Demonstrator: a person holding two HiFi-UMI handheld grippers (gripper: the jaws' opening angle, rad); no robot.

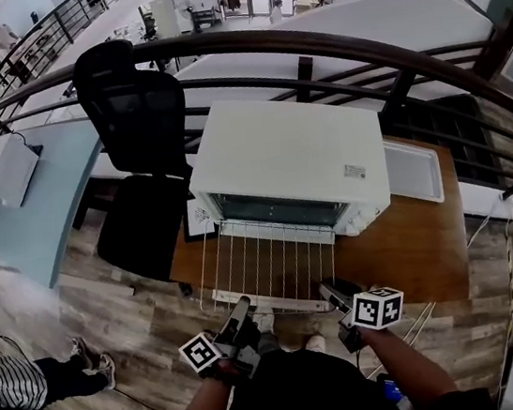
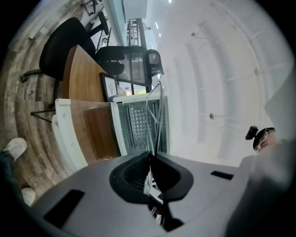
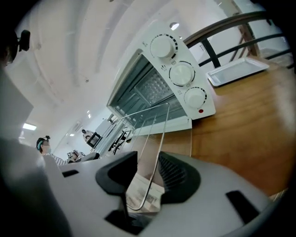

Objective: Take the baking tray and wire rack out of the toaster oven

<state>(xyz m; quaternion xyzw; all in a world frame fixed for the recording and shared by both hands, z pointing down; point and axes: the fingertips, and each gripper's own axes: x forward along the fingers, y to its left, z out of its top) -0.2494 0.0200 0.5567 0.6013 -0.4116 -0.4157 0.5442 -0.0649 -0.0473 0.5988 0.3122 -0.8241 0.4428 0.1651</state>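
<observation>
Clamps the wire rack [image 1: 269, 262] between the closed left gripper [image 2: 150, 157] jaws. Has its corner between the parted right gripper [image 3: 148, 159] jaws, not pressed. Shows the toaster oven [image 1: 288, 162] ahead of both, baking tray [image 3: 238, 70] beyond it.

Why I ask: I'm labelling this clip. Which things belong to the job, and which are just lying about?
Job: toaster oven; wire rack, clamped in left claw, its edge inside the open right claw; baking tray, out on the table.
Lying about: office chair; railing.
</observation>
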